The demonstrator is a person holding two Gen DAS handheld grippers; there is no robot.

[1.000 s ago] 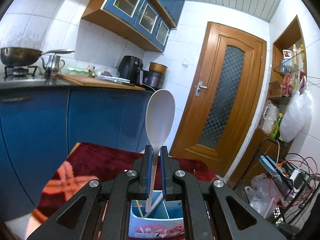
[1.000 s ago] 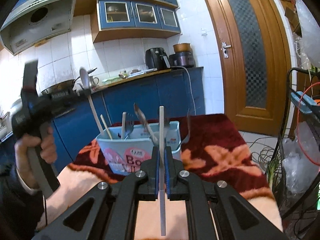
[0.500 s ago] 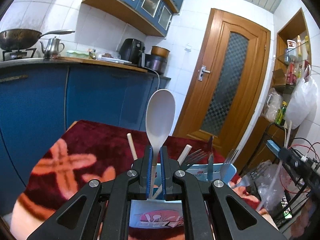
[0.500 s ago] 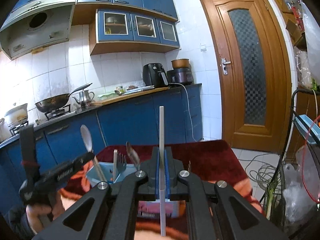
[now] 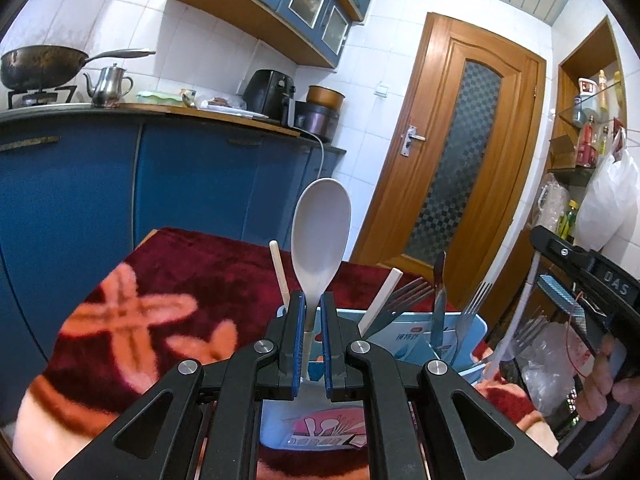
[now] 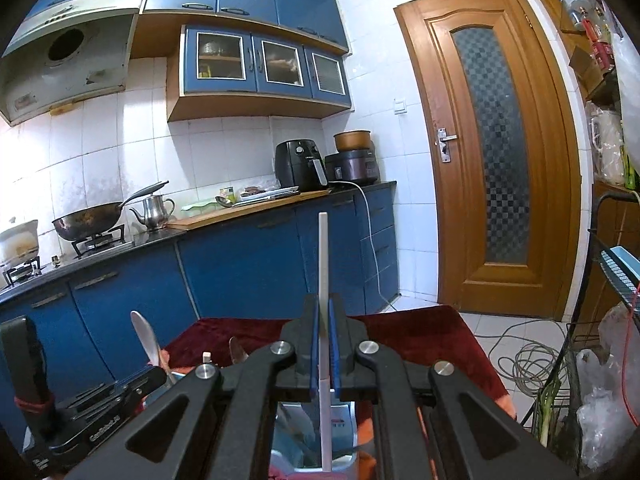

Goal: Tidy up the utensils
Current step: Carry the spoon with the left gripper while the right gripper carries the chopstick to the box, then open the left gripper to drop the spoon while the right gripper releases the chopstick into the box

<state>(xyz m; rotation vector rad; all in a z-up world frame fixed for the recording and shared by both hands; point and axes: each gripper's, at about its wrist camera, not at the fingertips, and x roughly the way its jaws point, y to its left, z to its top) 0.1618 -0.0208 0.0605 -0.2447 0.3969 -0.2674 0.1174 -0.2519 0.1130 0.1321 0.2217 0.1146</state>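
My left gripper (image 5: 309, 312) is shut on the thin handle of a pale grey spoon (image 5: 320, 236), bowl up, over the light blue utensil caddy (image 5: 404, 336). The caddy holds chopsticks (image 5: 279, 272), forks (image 5: 472, 312) and a knife (image 5: 439, 296). My right gripper (image 6: 323, 316) is shut on a white chopstick (image 6: 323, 256), held upright with its lower end inside the caddy (image 6: 340, 460). The right gripper also shows at the right edge of the left wrist view (image 5: 588, 280), and the left gripper at the lower left of the right wrist view (image 6: 80, 412).
The caddy stands on a table with a dark red patterned cloth (image 5: 120, 308). Blue cabinets (image 5: 80, 184) with a wok (image 5: 40, 68), kettle and air fryer stand behind. A wooden door (image 5: 456, 168) is at the right. Cables and bags (image 6: 600, 400) lie on the floor.
Both grippers have tilted and come down over the caddy. The spoon's handle and the chopstick's lower end now sit in it. Both stay gripped.
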